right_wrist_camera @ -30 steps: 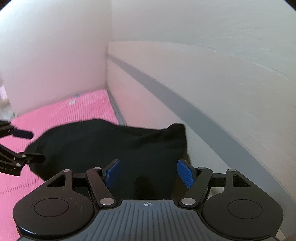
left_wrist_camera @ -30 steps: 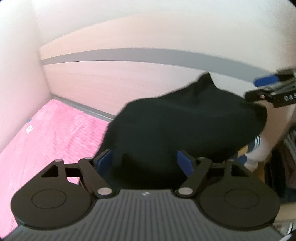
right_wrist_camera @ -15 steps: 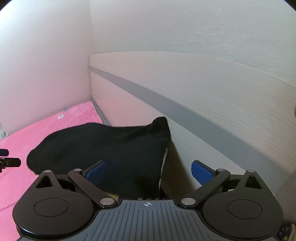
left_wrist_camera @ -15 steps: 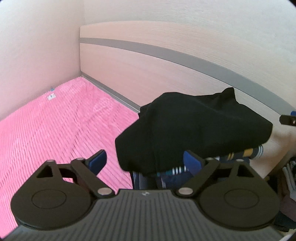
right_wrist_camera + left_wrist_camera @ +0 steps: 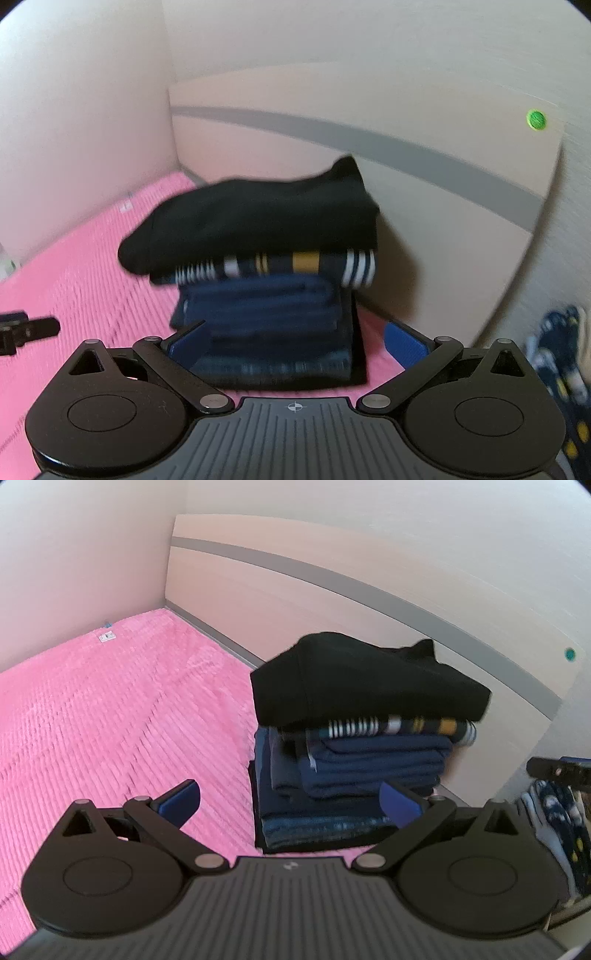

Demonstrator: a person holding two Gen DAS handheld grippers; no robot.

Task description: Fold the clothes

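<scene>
A folded black garment (image 5: pixel 369 679) lies on top of a stack of folded clothes: a striped piece (image 5: pixel 399 726) under it, then navy pieces (image 5: pixel 369 764). The stack stands on the pink bedspread (image 5: pixel 110 720) against the headboard. My left gripper (image 5: pixel 290 801) is back from the stack, its jaws opening wide with nothing held between them. In the right wrist view the black garment (image 5: pixel 258 218) tops the same stack, and my right gripper (image 5: pixel 295 339) stands open and apart from it, holding nothing.
The wooden headboard (image 5: pixel 295 590) with a grey stripe runs behind the stack, and a pale wall closes the left side. Patterned navy clothes (image 5: pixel 561 350) lie off the bed at the right. The left gripper's tip (image 5: pixel 26 328) shows at the right wrist view's left edge.
Both grippers let go of the black garment, opened wide and drew back from it. The garment now rests on the stack, whose lower layers have come into view.
</scene>
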